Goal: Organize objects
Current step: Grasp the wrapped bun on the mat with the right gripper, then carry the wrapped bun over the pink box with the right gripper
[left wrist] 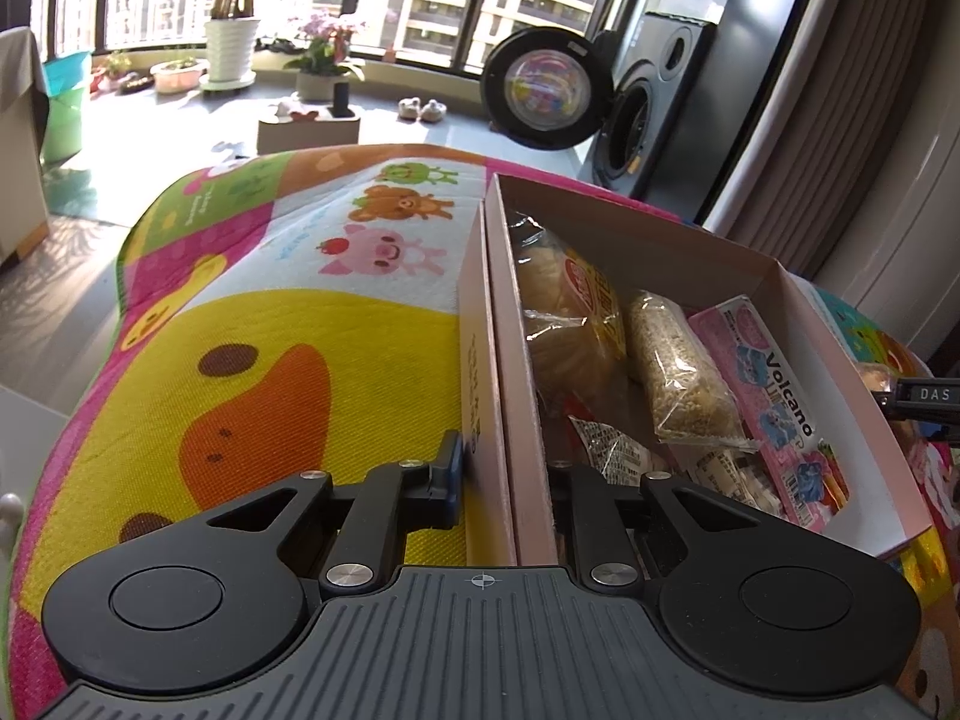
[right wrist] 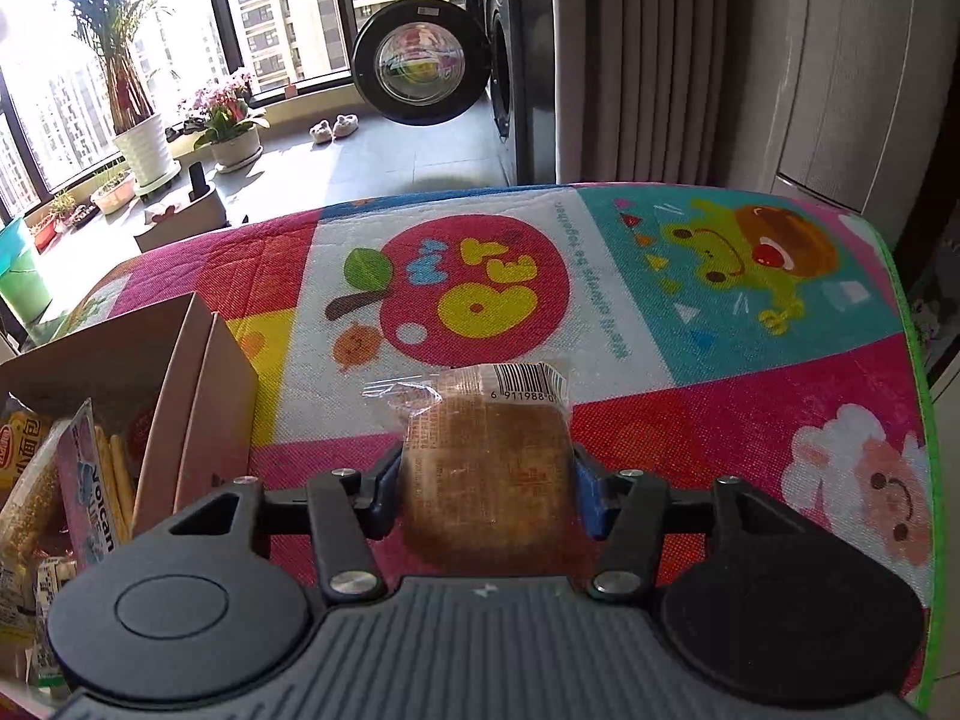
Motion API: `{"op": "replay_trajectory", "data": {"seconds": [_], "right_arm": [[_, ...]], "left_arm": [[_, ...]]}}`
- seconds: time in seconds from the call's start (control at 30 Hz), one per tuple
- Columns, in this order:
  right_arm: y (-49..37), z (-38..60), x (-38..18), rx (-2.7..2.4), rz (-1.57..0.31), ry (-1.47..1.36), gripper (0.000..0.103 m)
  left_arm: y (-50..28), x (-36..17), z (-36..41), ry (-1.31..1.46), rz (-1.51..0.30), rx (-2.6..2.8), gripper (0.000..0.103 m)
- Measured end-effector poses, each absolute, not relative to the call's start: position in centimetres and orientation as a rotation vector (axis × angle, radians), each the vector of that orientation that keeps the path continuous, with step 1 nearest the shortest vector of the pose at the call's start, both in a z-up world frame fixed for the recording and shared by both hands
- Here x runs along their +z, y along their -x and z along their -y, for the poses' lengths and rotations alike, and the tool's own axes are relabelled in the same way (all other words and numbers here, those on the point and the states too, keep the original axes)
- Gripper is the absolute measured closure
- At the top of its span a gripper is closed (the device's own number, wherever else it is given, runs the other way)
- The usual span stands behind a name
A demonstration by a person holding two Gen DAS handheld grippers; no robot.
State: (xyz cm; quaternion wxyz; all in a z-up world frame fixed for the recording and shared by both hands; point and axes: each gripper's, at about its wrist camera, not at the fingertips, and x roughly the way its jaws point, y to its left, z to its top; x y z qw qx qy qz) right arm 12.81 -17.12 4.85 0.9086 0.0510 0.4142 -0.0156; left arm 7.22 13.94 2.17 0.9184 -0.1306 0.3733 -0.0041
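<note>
Sunlit windows and an open-doored washing machine back a bright cartoon play mat. At left, the left gripper straddles the near-left wall of a pink cardboard box, one finger outside and one inside, clamping it. Snacks fill the box (a pink Volcano packet among them). Further right, the right gripper holds a wrapped brown pastry just above the mat, beside the box.

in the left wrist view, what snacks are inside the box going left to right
bread pack → grain bar → pink Volcano box
</note>
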Motion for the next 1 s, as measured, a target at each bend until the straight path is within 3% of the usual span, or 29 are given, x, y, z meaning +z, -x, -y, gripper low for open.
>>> {"op": "replay_trajectory", "data": {"seconds": [0.63, 1.0], "right_arm": [[4.5, 16.3, 7.9, 0.113, -0.901, -0.085, 0.048], [6.6, 10.3, 9.4, 0.328, -0.889, -0.01, 0.048]], "left_arm": [[-7.1, 2.3, -13.8, 0.265, -0.777, 0.0, 0.085], [-7.0, 2.1, -13.9, 0.265, -0.772, -0.006, 0.085]]}}
